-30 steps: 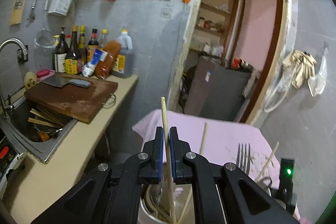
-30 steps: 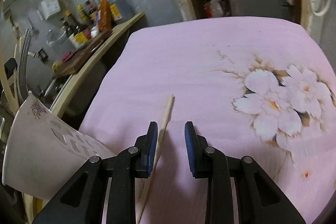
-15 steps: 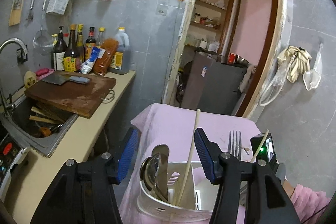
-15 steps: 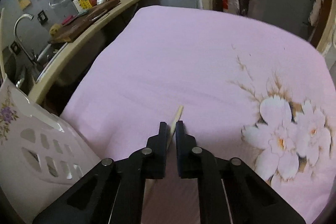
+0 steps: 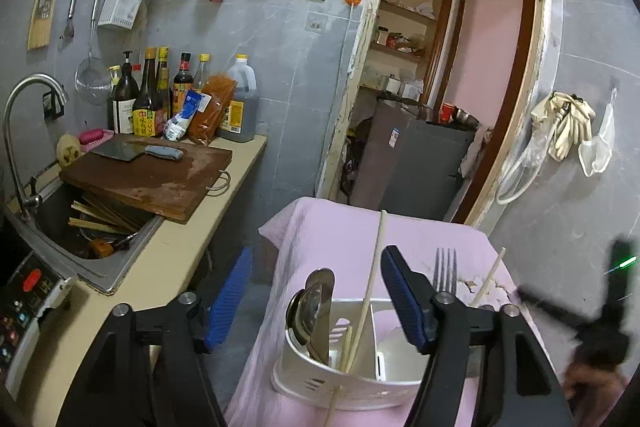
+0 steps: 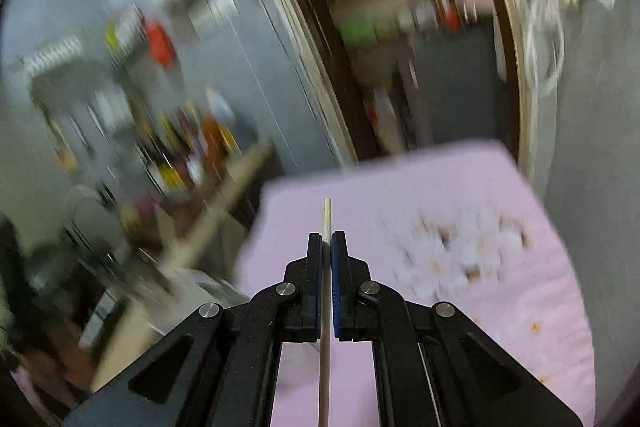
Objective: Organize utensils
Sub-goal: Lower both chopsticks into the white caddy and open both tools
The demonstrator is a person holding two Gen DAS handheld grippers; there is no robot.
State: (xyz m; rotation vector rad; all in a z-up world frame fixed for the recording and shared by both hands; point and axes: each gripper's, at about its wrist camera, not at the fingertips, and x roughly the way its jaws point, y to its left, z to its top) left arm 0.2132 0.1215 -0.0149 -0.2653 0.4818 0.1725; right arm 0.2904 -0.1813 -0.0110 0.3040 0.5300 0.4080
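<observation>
chopsticks: I count two in the holder, one in my right gripper
spoons: two
forks: one

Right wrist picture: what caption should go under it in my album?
Black right gripper clamped shut on a thin pale wooden chopstick, raised above the pink flowered tablecloth in a blurry kitchen.

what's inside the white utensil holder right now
In the white utensil holder: spoons and a chopstick in one compartment, a fork farther right. Its wall hides their lower ends.
</observation>
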